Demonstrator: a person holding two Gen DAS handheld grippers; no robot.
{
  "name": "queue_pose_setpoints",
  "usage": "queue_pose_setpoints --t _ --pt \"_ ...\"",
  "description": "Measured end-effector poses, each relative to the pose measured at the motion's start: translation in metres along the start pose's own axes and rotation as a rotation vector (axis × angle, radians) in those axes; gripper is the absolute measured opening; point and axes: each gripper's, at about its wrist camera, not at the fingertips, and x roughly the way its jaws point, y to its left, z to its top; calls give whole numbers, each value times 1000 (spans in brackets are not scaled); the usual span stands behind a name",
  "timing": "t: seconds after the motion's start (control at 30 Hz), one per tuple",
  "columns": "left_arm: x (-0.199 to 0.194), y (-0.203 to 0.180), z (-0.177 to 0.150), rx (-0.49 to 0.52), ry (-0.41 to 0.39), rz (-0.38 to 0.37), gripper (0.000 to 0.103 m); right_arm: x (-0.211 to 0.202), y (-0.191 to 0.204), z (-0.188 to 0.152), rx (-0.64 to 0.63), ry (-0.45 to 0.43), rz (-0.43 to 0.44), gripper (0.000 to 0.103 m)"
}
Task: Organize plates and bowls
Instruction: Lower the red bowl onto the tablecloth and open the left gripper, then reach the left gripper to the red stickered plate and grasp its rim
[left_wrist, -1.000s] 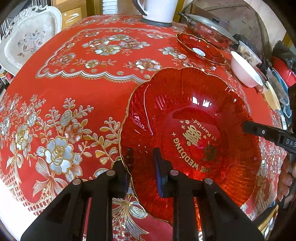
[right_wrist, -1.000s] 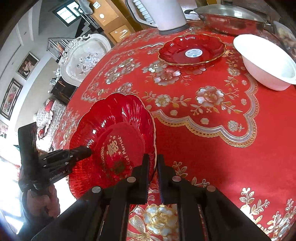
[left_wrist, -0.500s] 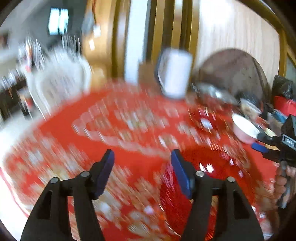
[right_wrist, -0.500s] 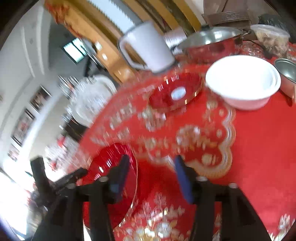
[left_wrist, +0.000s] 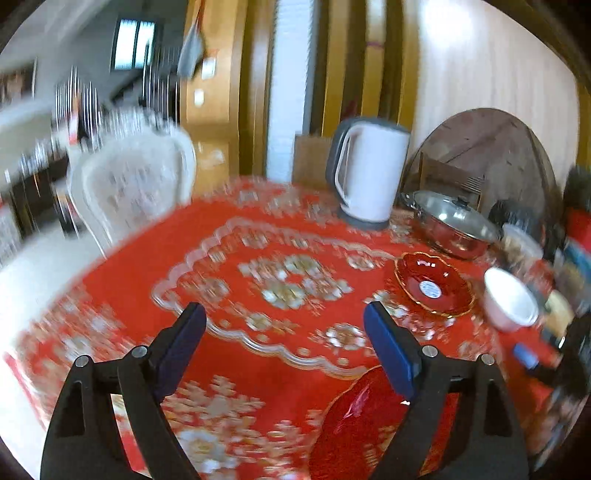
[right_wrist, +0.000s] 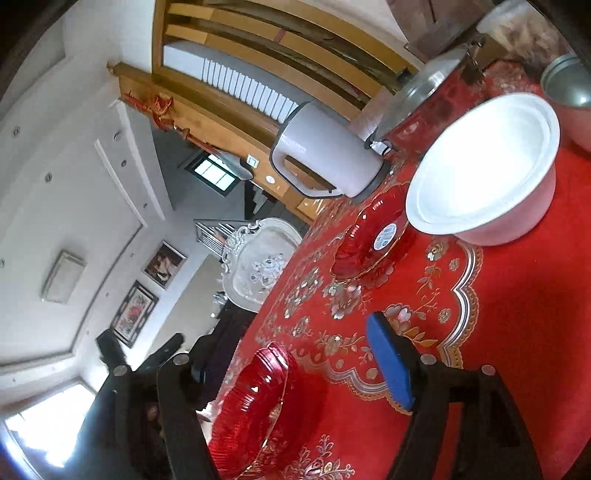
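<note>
large red plate (left_wrist: 354, 428) lies on the table (left_wrist: 258, 362) near its front edge, free of both tools. left hand-held gripper (left_wrist: 284, 347) is opening, nothing between its blue pads. right hand-held gripper (right_wrist: 284, 362) is opening too, empty. small red plate (right_wrist: 373, 236) sits just beside the white bowl (right_wrist: 487, 173), near the kettle (left_wrist: 369, 170).

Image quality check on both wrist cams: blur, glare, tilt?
Left wrist: motion blur smears the red floral tablecloth and white carved chair; white electric kettle fairly sharp. Right wrist: sharp but strongly tilted, with the white round bowl blown out by glare and window light flaring at the lower left.
</note>
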Motion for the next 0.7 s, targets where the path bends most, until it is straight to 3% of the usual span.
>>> queue_pose_setpoints --t 0.1,0.17,0.23,0.3,0.5,0.7 --pt "32 -3 17 5 121 -57 88 -1 -9 2 43 -4 -6 78" --pt "49 -13 25 89 170 23 88 -3 -17 3 70 -8 -8 79" --pt "56 -21 30 151 148 156 88 -5 -21 3 95 -14 -6 81" --pt "54 -27 33 171 111 225 88 -6 -25 3 117 -20 0 82" --pt "33 -37 43 150 -26 321 88 -4 -28 3 137 -12 -7 83" --pt "25 -42 56 168 -65 313 88 0 -24 3 116 -4 -9 83"
